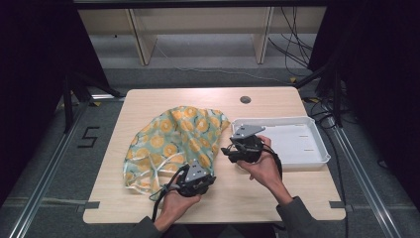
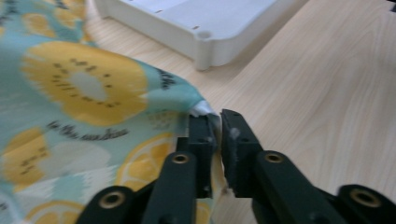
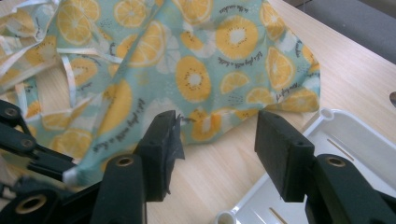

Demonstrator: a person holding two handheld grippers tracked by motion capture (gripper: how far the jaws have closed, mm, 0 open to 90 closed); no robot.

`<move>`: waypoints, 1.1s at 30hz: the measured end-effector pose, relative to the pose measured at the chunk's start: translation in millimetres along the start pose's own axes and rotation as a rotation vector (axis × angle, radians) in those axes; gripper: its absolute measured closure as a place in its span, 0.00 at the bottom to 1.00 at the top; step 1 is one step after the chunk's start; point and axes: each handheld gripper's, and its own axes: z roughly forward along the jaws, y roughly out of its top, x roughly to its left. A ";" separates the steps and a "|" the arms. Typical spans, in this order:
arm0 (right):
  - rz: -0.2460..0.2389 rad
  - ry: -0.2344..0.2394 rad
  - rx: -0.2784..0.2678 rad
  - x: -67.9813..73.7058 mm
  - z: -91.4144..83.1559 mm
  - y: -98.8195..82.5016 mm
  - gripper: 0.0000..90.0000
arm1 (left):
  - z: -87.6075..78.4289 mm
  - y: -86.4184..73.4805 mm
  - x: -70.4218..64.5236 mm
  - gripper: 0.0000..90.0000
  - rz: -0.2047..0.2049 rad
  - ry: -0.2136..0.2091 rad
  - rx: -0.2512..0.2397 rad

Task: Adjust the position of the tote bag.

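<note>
I have my left gripper (image 2: 215, 122) pinching the lemon-print cloth's (image 1: 173, 141) hem; right gripper (image 3: 217, 128) spread, empty. Tray (image 1: 317, 158) at three o'clock unfilled; folding not started.

A light wooden table (image 1: 148, 99) carries a crumpled lemon-print cloth (image 1: 173, 139) beside a white tray (image 1: 322, 148).

Left hand-held gripper (image 1: 204, 181) nearly closed, right hand-held gripper (image 1: 229, 150) – jaws apart
</note>
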 end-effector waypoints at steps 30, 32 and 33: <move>-0.287 0.361 0.062 105.7 67.5 3.4 0.46 | -154.3 -45.5 80.6 0.36 -0.146 0.296 -0.018; -0.322 0.352 0.118 113.6 78.2 -1.0 0.46 | -154.6 -47.4 82.7 0.36 -0.158 0.304 -0.019; -0.322 0.352 0.118 113.6 78.2 -1.0 0.46 | -154.6 -47.4 82.7 0.36 -0.158 0.304 -0.019</move>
